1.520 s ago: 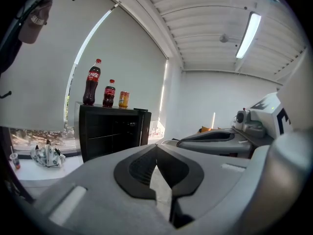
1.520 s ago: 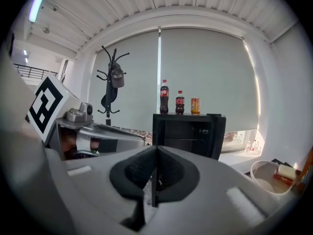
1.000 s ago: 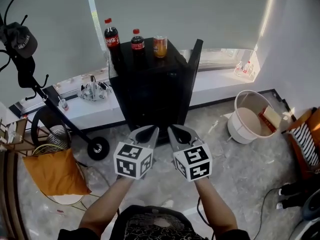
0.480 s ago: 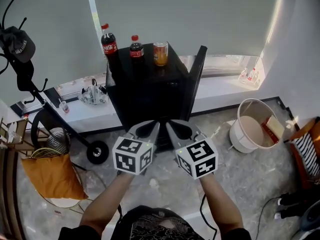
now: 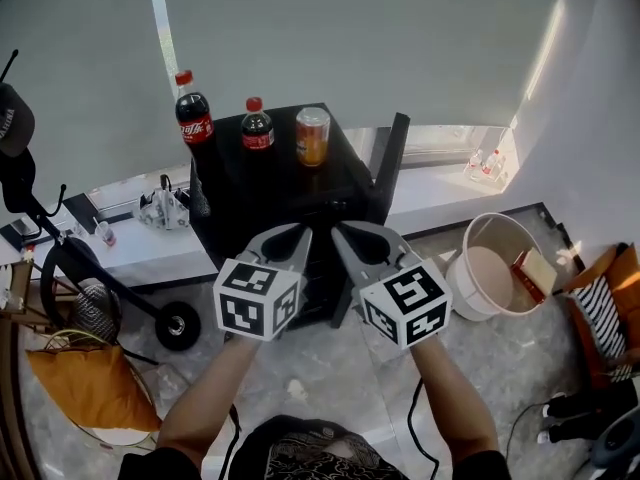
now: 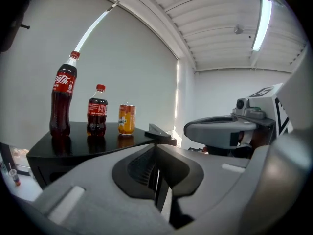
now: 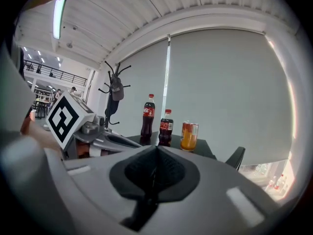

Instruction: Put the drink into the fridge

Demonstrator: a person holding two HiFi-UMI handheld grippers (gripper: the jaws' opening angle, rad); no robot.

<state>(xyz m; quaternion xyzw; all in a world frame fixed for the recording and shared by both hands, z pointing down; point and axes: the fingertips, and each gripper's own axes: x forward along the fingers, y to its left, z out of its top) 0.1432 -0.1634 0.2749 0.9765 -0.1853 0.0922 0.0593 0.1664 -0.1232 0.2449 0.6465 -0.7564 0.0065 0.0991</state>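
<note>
A black mini fridge (image 5: 290, 183) stands against the wall, its door (image 5: 392, 158) ajar on the right side. On its top stand a tall cola bottle (image 5: 189, 118), a small cola bottle (image 5: 257, 128) and an orange can (image 5: 312, 135). The same three drinks show in the left gripper view as the tall bottle (image 6: 63, 102), small bottle (image 6: 97, 110) and can (image 6: 126, 120). My left gripper (image 5: 290, 238) and right gripper (image 5: 352, 236) hang side by side in front of the fridge, below its top. Both are shut and hold nothing. They touch none of the drinks.
A white bucket (image 5: 490, 263) sits on the floor right of the fridge. A low window ledge (image 5: 130, 253) with small items runs behind. At the left are a coat stand with a cap (image 5: 10, 128), a wheeled base (image 5: 178, 325) and an orange bag (image 5: 85, 388).
Both grippers have moved forward and up toward the fridge, staying shut. The fridge and drinks now sit closer and lower in the head view.
</note>
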